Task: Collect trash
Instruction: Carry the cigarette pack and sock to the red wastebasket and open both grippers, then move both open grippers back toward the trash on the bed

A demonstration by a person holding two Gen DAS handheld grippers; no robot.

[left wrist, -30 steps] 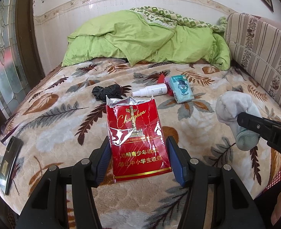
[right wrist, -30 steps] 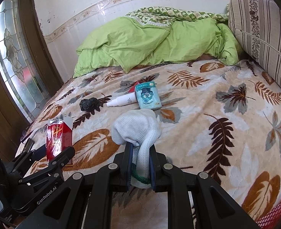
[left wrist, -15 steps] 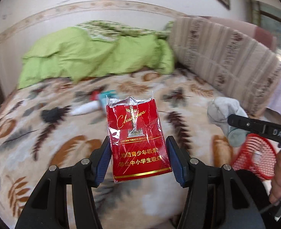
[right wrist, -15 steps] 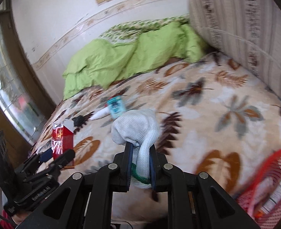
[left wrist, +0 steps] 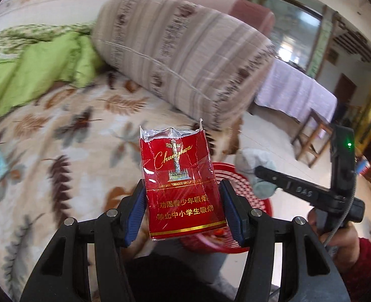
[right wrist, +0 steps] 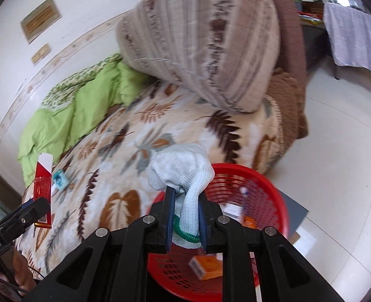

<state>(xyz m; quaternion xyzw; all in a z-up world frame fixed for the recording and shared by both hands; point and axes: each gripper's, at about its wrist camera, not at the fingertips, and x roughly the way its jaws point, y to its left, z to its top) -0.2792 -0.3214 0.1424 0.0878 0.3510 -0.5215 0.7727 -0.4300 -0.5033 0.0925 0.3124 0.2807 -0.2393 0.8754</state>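
A: Two views, two loads. Left wrist view: left tongs [left wrist: 183,207] clamp a red pack [left wrist: 179,176] by its side edges, upright, above the bed's [left wrist: 59,151] edge, with the basket [left wrist: 238,178] just behind it.

B: Basket contents there?

A: Mostly hidden. Right wrist view looks into the basket [right wrist: 266,183]: orange box [right wrist: 207,266], other blurred litter.

B: Right tongs?

A: Right tongs [right wrist: 185,216] narrowly parted, pads pressing a pale sock [right wrist: 183,171] with a green cuff, over the basket's near rim. Their jaws have just been opening slightly, sock between them. From the left, the right tongs [left wrist: 261,173] show only side-on
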